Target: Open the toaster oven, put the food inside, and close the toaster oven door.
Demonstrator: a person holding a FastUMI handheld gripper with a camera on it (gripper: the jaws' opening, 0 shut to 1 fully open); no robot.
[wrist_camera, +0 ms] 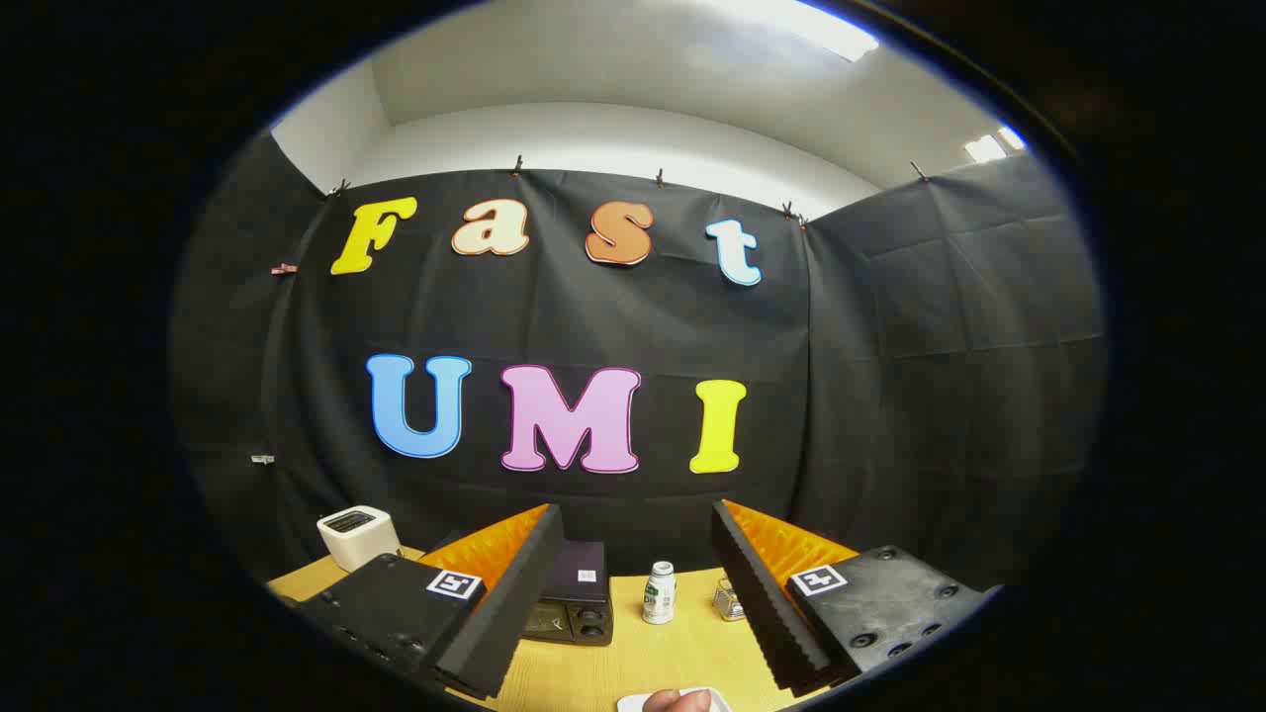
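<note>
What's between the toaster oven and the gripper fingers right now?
Bare wooden table, as the gripper view shows. The gripper is open, fingers spread and holding nothing; the toaster oven sits beyond them, a small white bottle beside it.

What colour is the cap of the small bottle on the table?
White, on the small bottle, seen in the gripper view beyond the open gripper.

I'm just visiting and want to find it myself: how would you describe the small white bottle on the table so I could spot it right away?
Start at the wooden table in front of the black cloth wall. Beyond the open fingers of the gripper, the dark toaster oven sits toward the left finger. Just right of it stands the small white bottle, upright, with a white cap and green label, taller than the small shiny object on its other side.
</note>
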